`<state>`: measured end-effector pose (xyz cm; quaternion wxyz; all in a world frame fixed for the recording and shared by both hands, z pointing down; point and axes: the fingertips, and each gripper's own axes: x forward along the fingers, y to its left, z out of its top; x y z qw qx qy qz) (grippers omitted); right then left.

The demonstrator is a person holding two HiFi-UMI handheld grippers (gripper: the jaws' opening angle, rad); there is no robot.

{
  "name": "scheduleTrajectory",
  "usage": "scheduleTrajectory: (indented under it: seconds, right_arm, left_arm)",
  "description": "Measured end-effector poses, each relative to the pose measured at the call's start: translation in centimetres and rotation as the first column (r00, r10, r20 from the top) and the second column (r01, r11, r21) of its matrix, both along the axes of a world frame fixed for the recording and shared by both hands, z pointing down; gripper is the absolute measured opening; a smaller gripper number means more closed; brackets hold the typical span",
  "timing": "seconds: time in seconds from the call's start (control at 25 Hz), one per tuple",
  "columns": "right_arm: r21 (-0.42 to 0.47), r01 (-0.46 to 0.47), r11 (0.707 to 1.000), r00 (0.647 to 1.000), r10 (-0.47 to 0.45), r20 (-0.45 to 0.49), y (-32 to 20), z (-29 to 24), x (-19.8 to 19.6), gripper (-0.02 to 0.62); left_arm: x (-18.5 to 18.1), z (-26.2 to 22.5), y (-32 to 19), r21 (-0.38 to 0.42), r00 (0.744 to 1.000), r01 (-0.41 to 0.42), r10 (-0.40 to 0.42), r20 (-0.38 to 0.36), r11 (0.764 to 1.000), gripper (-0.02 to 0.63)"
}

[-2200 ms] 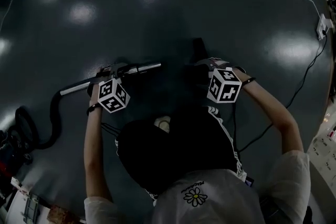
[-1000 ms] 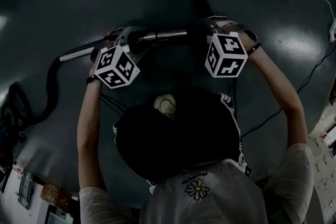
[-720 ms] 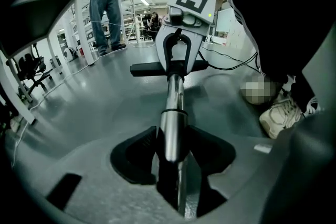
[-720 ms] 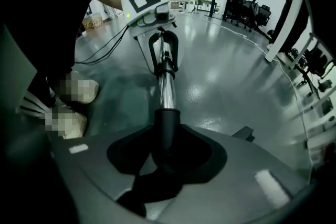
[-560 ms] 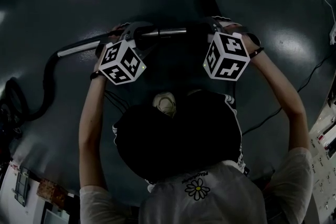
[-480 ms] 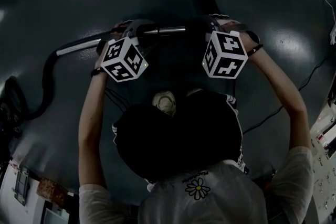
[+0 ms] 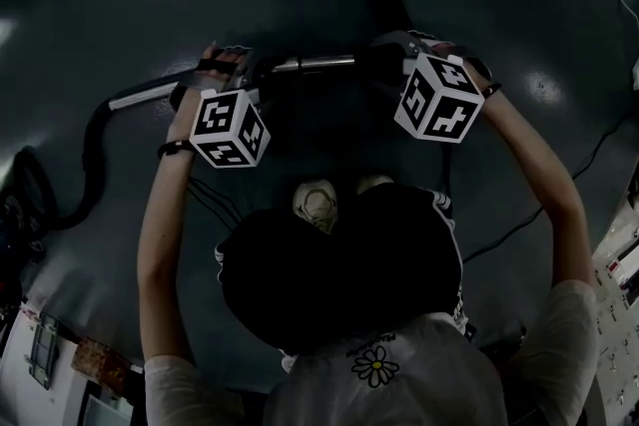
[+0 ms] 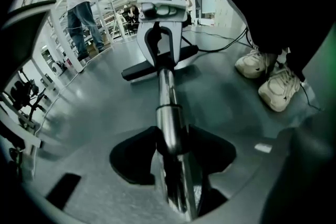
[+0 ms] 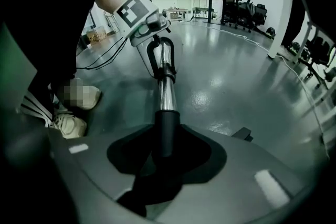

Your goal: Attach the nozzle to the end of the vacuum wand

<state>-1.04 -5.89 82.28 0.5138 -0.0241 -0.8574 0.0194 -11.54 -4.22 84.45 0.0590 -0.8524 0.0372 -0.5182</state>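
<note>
The chrome vacuum wand [image 7: 312, 64] lies level between my two grippers, above the dark floor. My left gripper [image 7: 238, 75] is shut on the wand [image 8: 167, 107], and its pads [image 8: 137, 157] press the tube from both sides. My right gripper [image 7: 396, 50] is shut on the black neck of the nozzle [image 9: 166, 131]. The chrome tube [image 9: 167, 86] runs into that black collar. The nozzle's flat head [image 7: 385, 1] sticks out past the right gripper, and it also shows behind the right gripper [image 8: 157, 8] as a dark flat head [image 8: 137, 71].
A black hose [image 7: 92, 155] trails from the wand's left end across the floor. The person's white shoes [image 7: 318, 203] stand just below the wand. A cable [image 7: 539, 200] runs at the right. Someone stands by shelving [image 8: 79, 8]. Office chairs [image 9: 247, 10] stand farther off.
Both marker cubes have rolled and show different faces. The left gripper sits a little lower in the picture. The wand stays held between the two grippers.
</note>
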Motion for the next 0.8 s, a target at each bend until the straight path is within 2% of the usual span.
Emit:
scheduleTrajectory:
  seconds: [0.12, 0.32, 0.48, 0.6, 0.72, 0.8]
  right_arm:
    - [-0.002, 0.007, 1.000, 1.000, -0.007, 0.014, 0.0, -0.4, -0.2, 0.164]
    - [0.007, 0.041, 0.999, 0.999, -0.041, 0.020, 0.6, -1.0, -0.3, 0.164]
    - [0.036, 0.043, 0.998, 0.999, -0.043, 0.001, 0.8, -0.8, -1.0, 0.163]
    - [0.079, 0.067, 0.995, 0.997, -0.063, -0.049, 0.5, -0.1, -2.5, 0.161]
    - [0.054, 0.061, 0.997, 0.998, -0.059, -0.038, 0.4, 0.1, -2.4, 0.161]
    - [0.085, 0.052, 0.995, 0.999, -0.051, -0.019, 0.0, 0.0, -2.4, 0.164]
  left_arm:
    - [-1.2, 1.1, -0.2, 0.028, 0.999, 0.027, -0.028, 0.043, 0.999, 0.207]
    - [-1.1, 0.7, 0.2, -0.025, 0.996, 0.082, -0.083, -0.028, 0.996, 0.196]
    - [-0.9, 0.9, 0.4, -0.053, 0.993, 0.106, -0.109, -0.042, 0.993, 0.196]
    - [-0.6, 1.4, -0.3, -0.063, 0.989, 0.142, -0.145, -0.041, 0.988, 0.199]
    - [-0.3, 1.4, -0.3, -0.081, 0.982, 0.172, -0.178, -0.070, 0.982, 0.204]
    - [-0.5, 1.2, -0.7, -0.073, 0.978, 0.185, -0.191, -0.082, 0.980, 0.206]
